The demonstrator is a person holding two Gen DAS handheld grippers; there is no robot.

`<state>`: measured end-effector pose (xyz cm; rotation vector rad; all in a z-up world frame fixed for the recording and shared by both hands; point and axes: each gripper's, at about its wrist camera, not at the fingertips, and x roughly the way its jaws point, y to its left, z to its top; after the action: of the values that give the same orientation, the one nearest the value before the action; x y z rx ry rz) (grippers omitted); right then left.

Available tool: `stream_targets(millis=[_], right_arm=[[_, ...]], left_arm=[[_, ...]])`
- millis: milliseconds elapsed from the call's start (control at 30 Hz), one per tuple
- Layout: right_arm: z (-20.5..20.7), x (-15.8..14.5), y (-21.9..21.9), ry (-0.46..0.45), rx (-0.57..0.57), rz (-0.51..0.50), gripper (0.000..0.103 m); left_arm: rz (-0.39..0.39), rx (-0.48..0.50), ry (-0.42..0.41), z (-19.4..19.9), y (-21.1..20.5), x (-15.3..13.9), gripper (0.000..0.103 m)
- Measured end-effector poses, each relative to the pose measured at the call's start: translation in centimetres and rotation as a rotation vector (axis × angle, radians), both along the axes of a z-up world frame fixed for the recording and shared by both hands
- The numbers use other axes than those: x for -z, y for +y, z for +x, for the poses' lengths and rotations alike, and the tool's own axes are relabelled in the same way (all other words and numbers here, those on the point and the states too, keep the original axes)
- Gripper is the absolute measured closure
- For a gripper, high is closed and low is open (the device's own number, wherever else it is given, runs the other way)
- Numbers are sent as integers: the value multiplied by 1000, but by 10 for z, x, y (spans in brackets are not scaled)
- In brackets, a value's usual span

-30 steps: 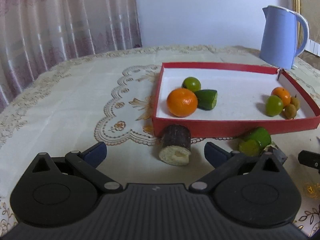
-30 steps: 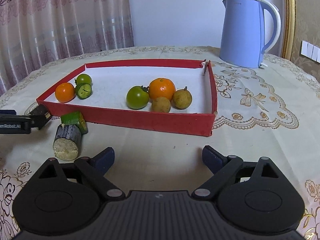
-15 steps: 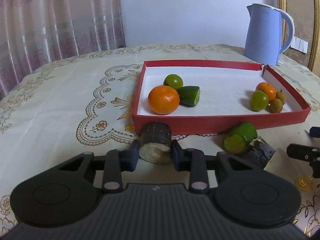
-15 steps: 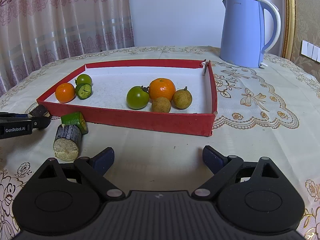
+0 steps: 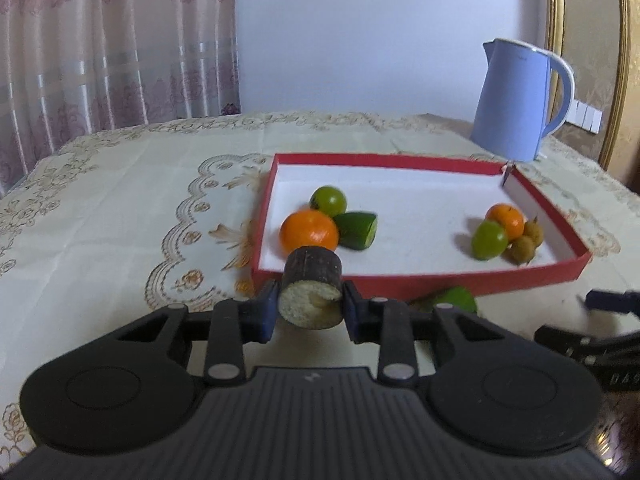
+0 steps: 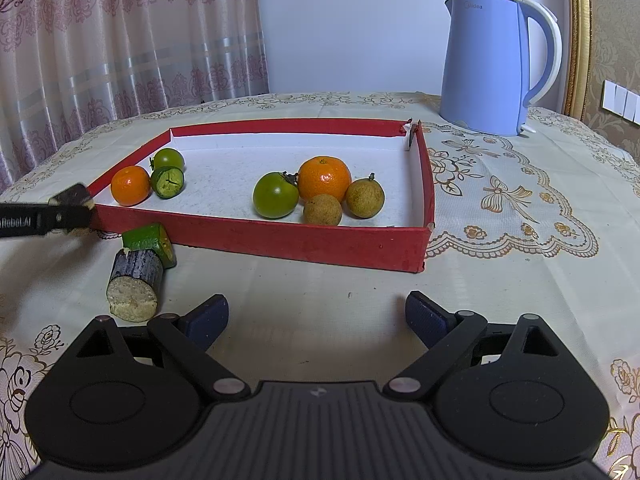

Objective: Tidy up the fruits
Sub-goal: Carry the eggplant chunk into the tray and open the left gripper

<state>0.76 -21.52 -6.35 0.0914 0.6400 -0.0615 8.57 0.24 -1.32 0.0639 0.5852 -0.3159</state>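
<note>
"Two grippers to note. State?"

"Left gripper is clamped on a dark-barked cane piece, raised just before the red tray, presumably bound for it. Right gripper stands wide apart, empty."

"Beyond?"

"A second cane piece and green chunk lie outside the tray. Embroidered tablecloth, blue kettle, curtain behind."

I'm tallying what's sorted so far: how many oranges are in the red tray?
2. One orange lies at the red tray's left end beside the green fruits; the other orange sits in the right-hand cluster, against a green fruit and two brown ones. None looks hidden.
</note>
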Motion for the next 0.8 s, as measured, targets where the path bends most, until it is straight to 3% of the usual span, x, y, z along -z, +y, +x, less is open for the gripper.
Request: stream_targets(millis=[233,400,800], right_arm=[[0,0,0,0,0,0,7],[0,0,0,1,-1,-3,7],[0,0,0,1,-1,-3,6]], left_arm=[[-30,17,-22,10,-7,-16,73],[8,30,-56,19,-22,-15,73],[-20,72,-8,45,-36,-6,73]])
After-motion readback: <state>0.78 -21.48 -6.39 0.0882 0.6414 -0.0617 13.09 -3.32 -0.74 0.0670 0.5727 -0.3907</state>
